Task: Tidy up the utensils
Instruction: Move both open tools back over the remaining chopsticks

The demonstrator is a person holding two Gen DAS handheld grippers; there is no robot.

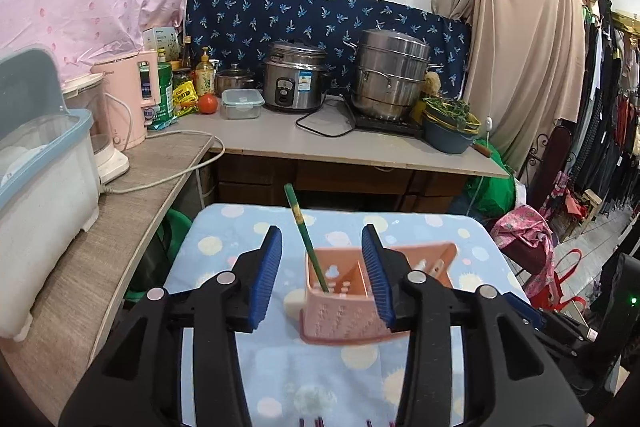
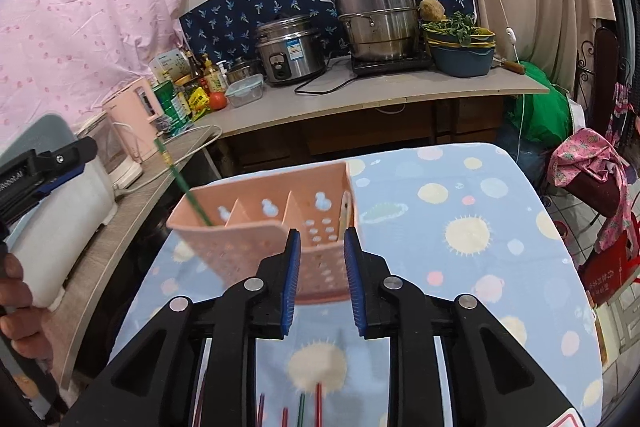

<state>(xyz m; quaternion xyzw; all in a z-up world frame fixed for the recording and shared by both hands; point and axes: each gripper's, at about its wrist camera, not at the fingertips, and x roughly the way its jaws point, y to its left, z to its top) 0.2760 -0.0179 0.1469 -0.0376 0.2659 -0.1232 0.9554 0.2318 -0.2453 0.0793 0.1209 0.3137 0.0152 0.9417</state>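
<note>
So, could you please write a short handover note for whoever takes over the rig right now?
Left gripper: open, empty, facing the pink utensil holder on the dotted tablecloth.
Right gripper: open, empty, fingers on either side of the holder's near wall.
Done: one green chopstick stands tilted in the holder's left compartment.
Left: several coloured chopsticks lie on the cloth under the grippers; they look next to go in.

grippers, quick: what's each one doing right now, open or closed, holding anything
Left gripper: open, holding nothing, in front of the pink utensil holder with the green chopstick standing in it.
Right gripper: open, holding nothing, just before the holder's front wall.
</note>
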